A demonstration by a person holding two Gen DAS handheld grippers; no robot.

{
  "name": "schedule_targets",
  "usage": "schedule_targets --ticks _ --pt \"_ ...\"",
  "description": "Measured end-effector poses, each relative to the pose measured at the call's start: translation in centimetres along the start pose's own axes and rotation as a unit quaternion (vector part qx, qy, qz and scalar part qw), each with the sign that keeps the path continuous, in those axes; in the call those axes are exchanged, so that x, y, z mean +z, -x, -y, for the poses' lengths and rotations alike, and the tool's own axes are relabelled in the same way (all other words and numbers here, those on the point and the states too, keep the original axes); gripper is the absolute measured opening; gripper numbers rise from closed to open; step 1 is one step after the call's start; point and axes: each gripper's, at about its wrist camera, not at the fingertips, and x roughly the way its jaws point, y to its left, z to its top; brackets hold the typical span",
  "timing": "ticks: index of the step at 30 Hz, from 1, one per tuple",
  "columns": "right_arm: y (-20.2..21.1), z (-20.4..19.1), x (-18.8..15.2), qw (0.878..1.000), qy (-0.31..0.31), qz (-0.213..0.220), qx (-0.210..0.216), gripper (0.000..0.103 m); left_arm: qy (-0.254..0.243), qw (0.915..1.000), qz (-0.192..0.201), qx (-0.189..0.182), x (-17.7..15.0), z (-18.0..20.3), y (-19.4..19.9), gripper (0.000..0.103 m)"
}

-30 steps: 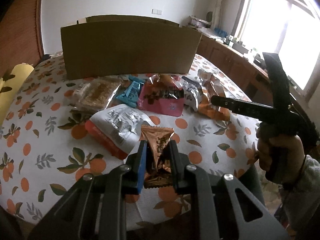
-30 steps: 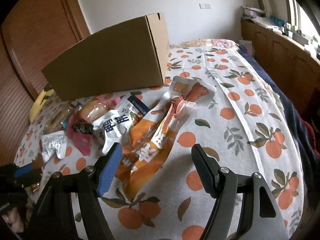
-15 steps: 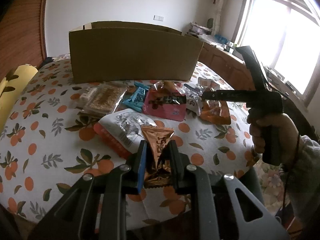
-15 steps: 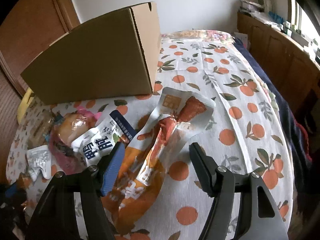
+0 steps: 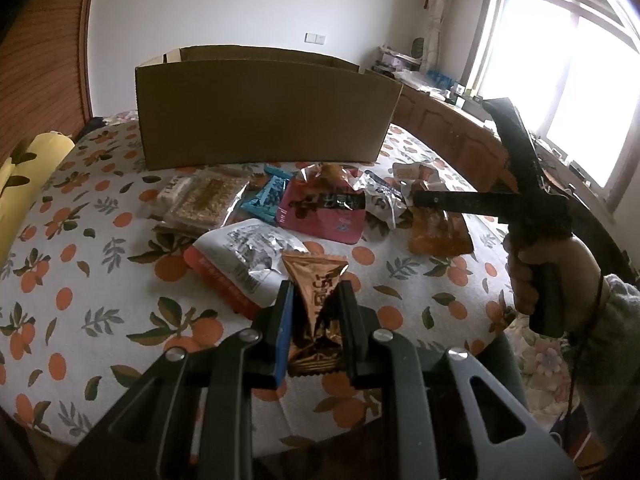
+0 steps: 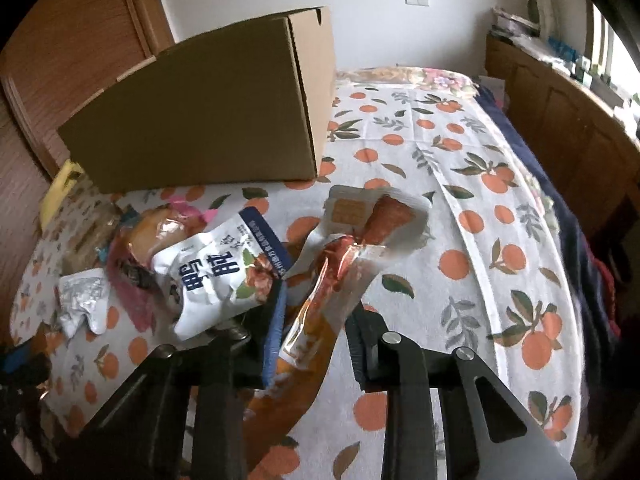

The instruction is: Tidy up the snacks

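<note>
My left gripper is shut on a copper-brown snack packet, held just above the table's near edge. My right gripper is closing, and a long orange and clear snack packet stands bunched up between its pads. In the left wrist view the right gripper reaches in from the right, over the orange packet, with a hand on its grip. An open cardboard box stands at the far side of the table.
An orange-print cloth covers the table. Loose snacks lie before the box: a white and red packet, a pink one, a teal one, a grain-bar pack, and a white and blue one. A wooden cabinet runs along the right.
My right gripper has come down over the orange packet and its jaws have narrowed from wide apart onto it, bunching it up. The left gripper still holds the brown packet in place.
</note>
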Motion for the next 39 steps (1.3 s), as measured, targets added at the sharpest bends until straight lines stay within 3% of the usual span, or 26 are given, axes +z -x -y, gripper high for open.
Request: schedule_targets --ticks 5,27,39 --pt "0.9 0.1 -0.5 1.0 0.001 0.008 0.011 0.017 0.001 1.0 0.005 0.003 0.0 0.0 0.1 0.019" --pt "4.6 -0.9 -0.9 0.998 0.023 0.05 0.025 0.015 -0.016 0.9993 0.031 0.015 1.6 0.4 1.8 0.019" --pt "8.0 -2.8 0.9 0.994 0.049 0.087 0.052 0.015 -0.035 0.9974 0.058 0.028 5.5 -0.6 2.1 0.019"
